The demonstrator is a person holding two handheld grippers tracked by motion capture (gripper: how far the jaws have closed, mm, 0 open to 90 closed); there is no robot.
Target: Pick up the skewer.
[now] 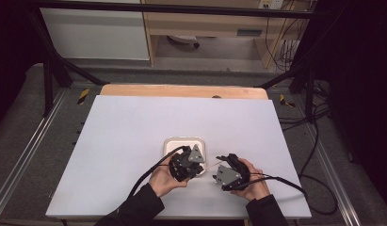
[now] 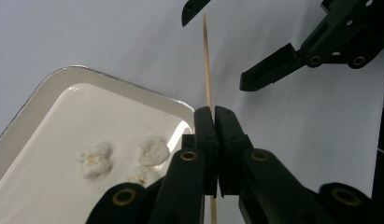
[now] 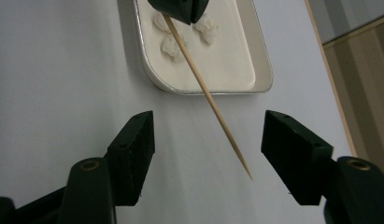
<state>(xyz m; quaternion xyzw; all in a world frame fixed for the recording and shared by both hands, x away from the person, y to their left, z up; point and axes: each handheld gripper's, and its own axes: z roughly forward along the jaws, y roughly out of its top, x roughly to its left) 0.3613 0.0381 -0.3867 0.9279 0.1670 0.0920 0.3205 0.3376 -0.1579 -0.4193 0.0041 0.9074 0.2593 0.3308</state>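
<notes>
A thin wooden skewer point(image 2: 207, 70) is clamped in my left gripper point(image 2: 213, 116), whose jaws are shut on it; its pointed end point(image 3: 213, 105) reaches toward my right gripper. My right gripper point(image 3: 208, 149) is open, its jaws standing either side of the skewer's tip without touching it. A white tray point(image 1: 202, 143) lies mid-table, with the left gripper point(image 1: 199, 167) over its near edge and the right gripper point(image 1: 219, 169) just to its right. Three pieces of popcorn point(image 2: 94, 158) lie in the tray point(image 2: 54, 93), also seen as popcorn point(image 3: 171, 46) in the tray point(image 3: 259, 70).
The white table point(image 1: 134, 127) has bare room to the left, right and behind the tray. A wooden strip point(image 1: 181, 90) runs along its far edge. Black frame legs and cables point(image 1: 304, 113) stand beyond the table on the right.
</notes>
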